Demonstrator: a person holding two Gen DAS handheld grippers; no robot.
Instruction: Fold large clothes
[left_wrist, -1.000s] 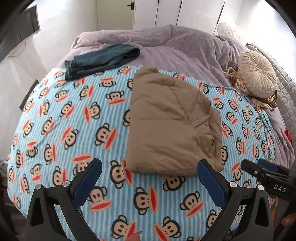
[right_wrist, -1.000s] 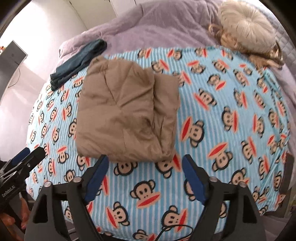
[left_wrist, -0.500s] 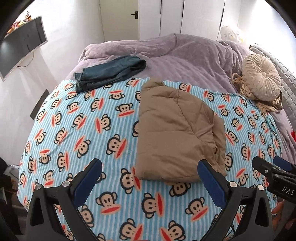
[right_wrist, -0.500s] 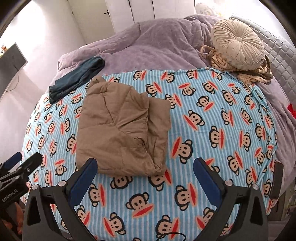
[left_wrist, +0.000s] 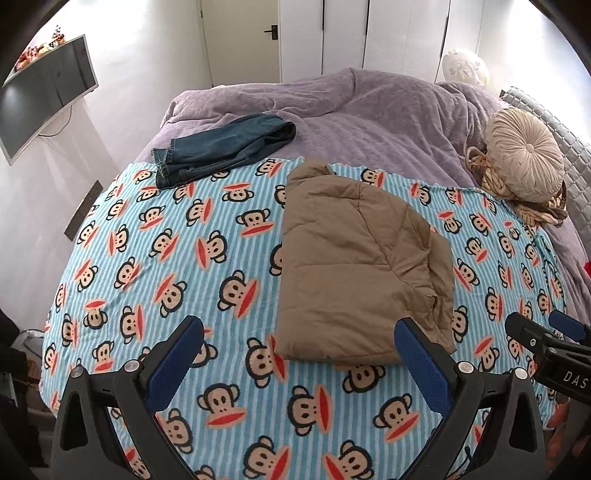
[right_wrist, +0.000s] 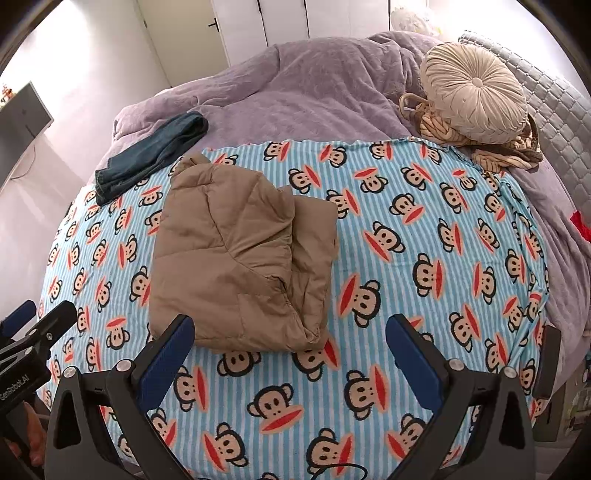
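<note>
The brown padded jacket (left_wrist: 354, 273) lies folded into a thick rectangular packet on the blue striped monkey blanket (left_wrist: 177, 258). In the left wrist view it sits a little toward 2 o'clock from the centre; in the right wrist view it lies toward 10 o'clock from the centre, with a second folded layer showing along its right edge. Nothing touches it from above.

The left gripper (left_wrist: 297, 354) hovers over the blanket at 6 o'clock of its own view. Its jaws are spread wide and there is only blanket between them; the right pad (left_wrist: 421, 362) stands in front of the near right corner of the jacket, and I cannot tell if it touches. The right gripper (right_wrist: 290, 350) is also spread fully, with nothing pinched; the near edge of the jacket appears just above its left pad (right_wrist: 166, 354).

At 11 o'clock from the jacket, folded dark jeans (left_wrist: 221, 147) lie half on the blanket and half on the purple duvet (left_wrist: 369, 122). At 2 o'clock a round cream cushion (left_wrist: 524, 162) rests on some braided beige fabric (left_wrist: 484, 173). A monitor (left_wrist: 44, 96) hangs at 10 o'clock on the wall.
</note>
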